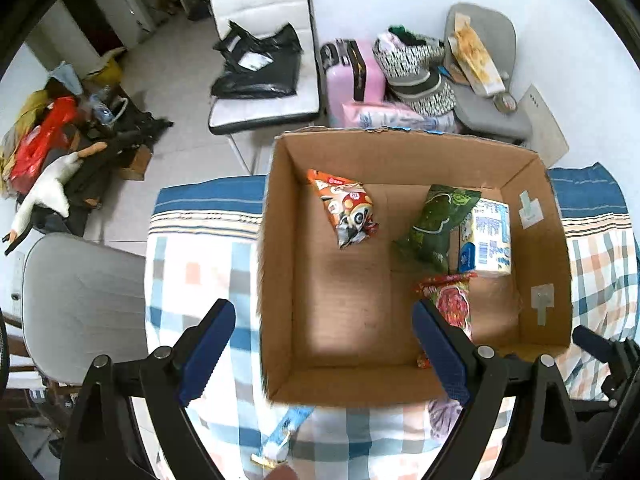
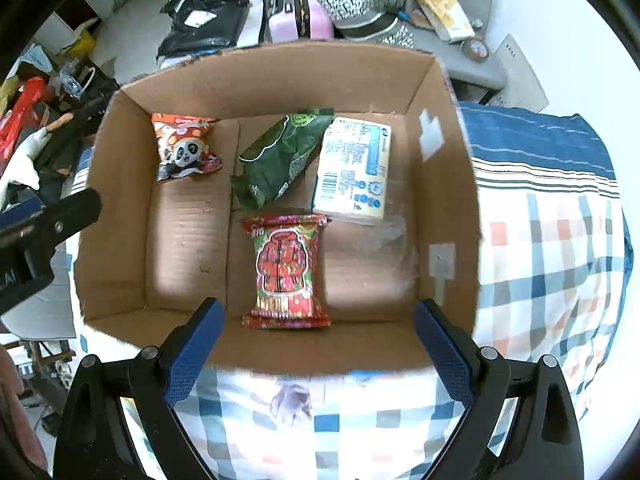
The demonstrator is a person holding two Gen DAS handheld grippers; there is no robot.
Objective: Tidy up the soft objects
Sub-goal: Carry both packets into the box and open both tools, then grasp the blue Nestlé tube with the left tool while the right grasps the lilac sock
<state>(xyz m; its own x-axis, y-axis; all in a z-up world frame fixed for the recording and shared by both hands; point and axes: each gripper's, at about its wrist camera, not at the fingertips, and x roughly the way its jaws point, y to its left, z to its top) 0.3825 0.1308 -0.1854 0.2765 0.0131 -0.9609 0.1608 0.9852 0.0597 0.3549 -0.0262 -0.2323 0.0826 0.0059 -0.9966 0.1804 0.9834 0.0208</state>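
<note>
An open cardboard box (image 1: pixel 280 264) (image 2: pixel 280 80) stands on a checked blanket. Inside lie an orange panda snack bag (image 1: pixel 348 208) (image 2: pixel 184 148), a dark green bag (image 1: pixel 436 224) (image 2: pixel 284 156), a white and blue tissue pack (image 1: pixel 486 236) (image 2: pixel 354 168) and a red snack pack (image 1: pixel 452 304) (image 2: pixel 286 272). My left gripper (image 1: pixel 324 348) is open and empty above the box's near left side. My right gripper (image 2: pixel 318 344) is open and empty above the near rim, just short of the red pack. The right gripper's tip also shows in the left wrist view (image 1: pixel 600 344).
The checked blanket (image 1: pixel 200 272) (image 2: pixel 552 248) covers the bed. A blue wrapper (image 1: pixel 288 428) lies in front of the box. A grey chair (image 1: pixel 80 296) is at left. Behind are a white chair with a black bag (image 1: pixel 260 64), a pink suitcase (image 1: pixel 352 76) and floor clutter (image 1: pixel 60 152).
</note>
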